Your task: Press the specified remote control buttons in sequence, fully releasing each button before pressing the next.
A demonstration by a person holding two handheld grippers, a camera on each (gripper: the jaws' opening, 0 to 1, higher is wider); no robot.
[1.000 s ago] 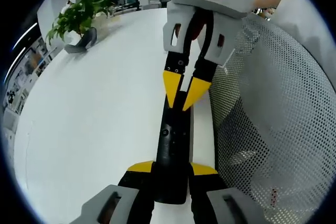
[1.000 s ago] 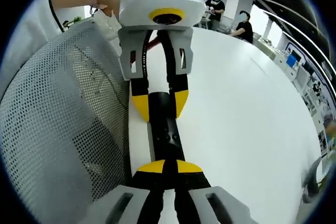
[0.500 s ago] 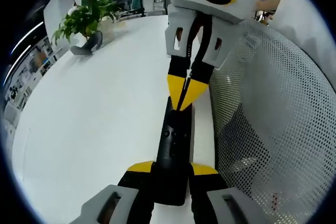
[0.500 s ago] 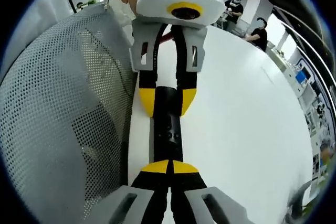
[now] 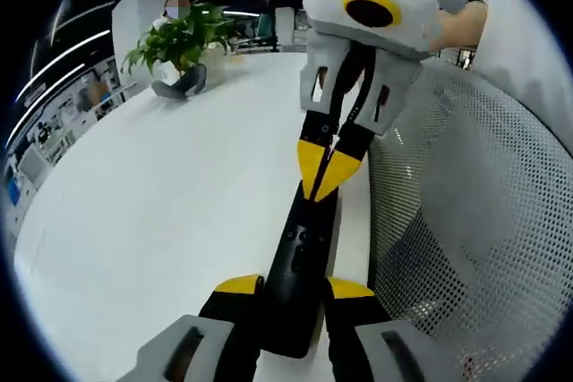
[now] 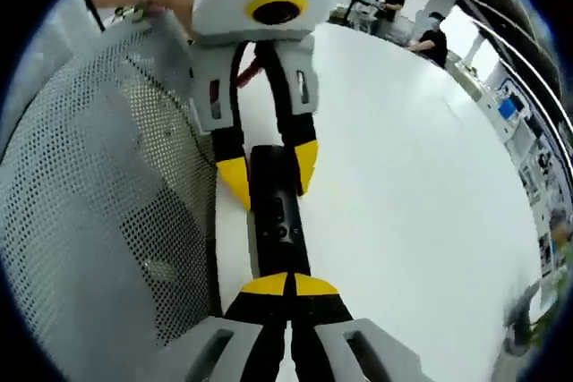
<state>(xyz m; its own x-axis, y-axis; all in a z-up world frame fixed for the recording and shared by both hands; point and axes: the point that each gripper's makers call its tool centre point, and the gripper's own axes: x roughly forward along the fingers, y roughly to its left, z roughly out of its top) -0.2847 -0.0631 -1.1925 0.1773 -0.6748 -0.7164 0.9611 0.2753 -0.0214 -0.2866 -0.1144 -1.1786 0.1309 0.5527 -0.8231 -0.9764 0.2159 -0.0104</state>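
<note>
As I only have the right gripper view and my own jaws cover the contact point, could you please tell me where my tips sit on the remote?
Observer: In the left gripper view, the right gripper has its jaws shut, with the tips down on the far part of the remote, beyond the small buttons. I cannot tell if they are pressing.
Operator: Thank you. Is anything else on the table on that side?
Observer: Yes, a potted plant stands at the far end of the white table, well away from the remote.
Operator: And the remote's other end?
Observer: It sits between the jaws of the left gripper, one on each long edge.
</note>
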